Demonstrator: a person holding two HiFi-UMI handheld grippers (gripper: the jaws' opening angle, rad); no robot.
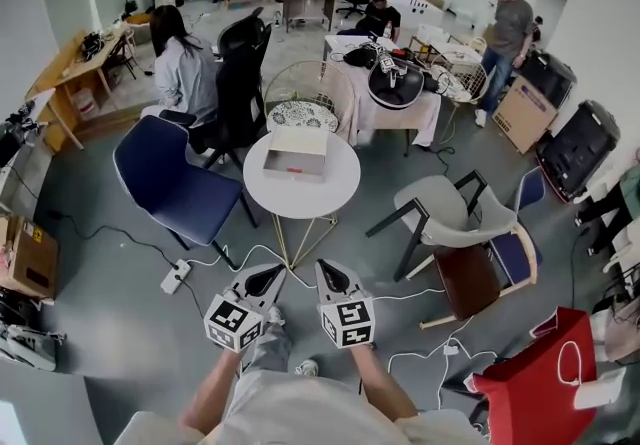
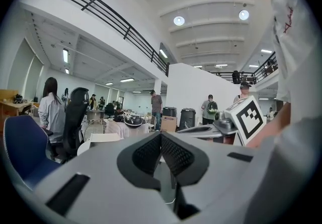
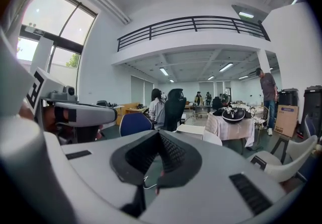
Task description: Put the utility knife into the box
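Because the person stands well back from the work, most of the head view is grey floor [image 1: 120, 333] strewn with cables, with a blue chair [image 1: 175, 183] on one side and the round white bench [image 1: 340, 195] between it and a grey chair [image 1: 455, 213]. The box [image 1: 296, 153] sits alone on the far half of that bench, pale and shallow, apparently set there as the target and left free on every side for an easy approach. Both claws hang low and close to the body, well apart from the bench, side by side with their tips pointed forward at it; this looks like a resting or starting stance, not a reach. The forearms [image 1: 212, 391] run from the bottom edge of the head view, elbows tucked in. The left claw [image 1: 262, 281] has its jaws pressed together on nothing, and the right claw [image 1: 335, 278] is likewise closed and empty. The utility knife cannot be found in any view: it is in neither claw, and none shows on the bench.
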